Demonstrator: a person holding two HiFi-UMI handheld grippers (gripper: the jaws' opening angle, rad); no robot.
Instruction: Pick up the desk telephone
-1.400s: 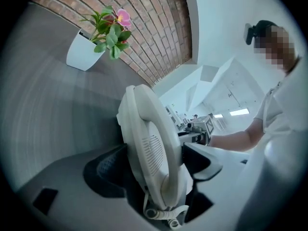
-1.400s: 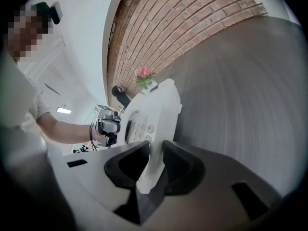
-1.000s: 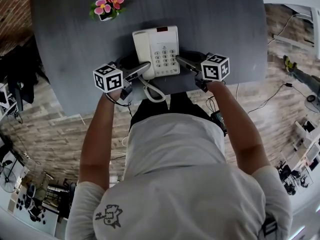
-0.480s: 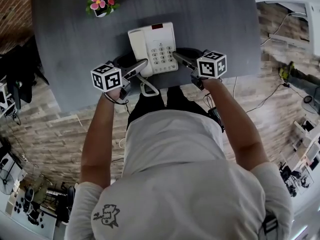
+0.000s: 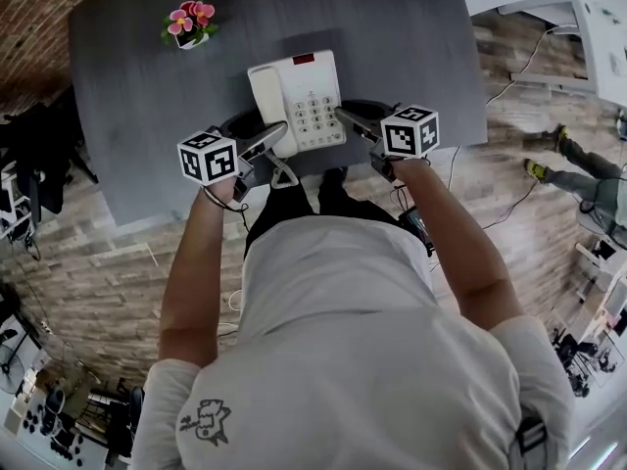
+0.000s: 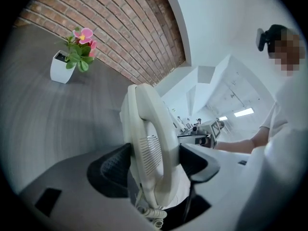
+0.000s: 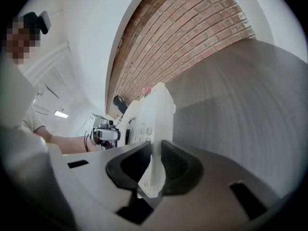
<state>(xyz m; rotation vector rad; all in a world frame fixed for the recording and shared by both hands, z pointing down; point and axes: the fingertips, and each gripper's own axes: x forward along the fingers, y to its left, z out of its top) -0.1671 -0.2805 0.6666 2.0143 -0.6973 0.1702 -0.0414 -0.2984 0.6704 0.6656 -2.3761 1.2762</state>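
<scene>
Our left gripper point(image 5: 274, 137) point(image 6: 154, 162) has just closed on the handset point(image 5: 266, 101) side of the white desk telephone point(image 5: 304, 96). Our right gripper point(image 5: 351, 120) point(image 7: 154, 165) pinches its thin opposite edge. We hold it over the worktop's point(image 5: 411, 27) near edge. It has grey keys point(image 5: 315, 116), a red window point(image 5: 305, 59) and a dangling coiled cord point(image 5: 282, 172). A pink potted flower point(image 5: 186, 24) sits at the worktop's far left.

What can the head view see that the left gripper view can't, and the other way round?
Only the head view: the telephone's keypad, the left gripper's marker cube and the wood-patterned floor.
Only the left gripper view: its pads, which have just been closing, pressed on the handset, the handset's slotted grille, and ceiling lights.
Both: the telephone, the flower pot, the grey table and the right gripper.
</scene>
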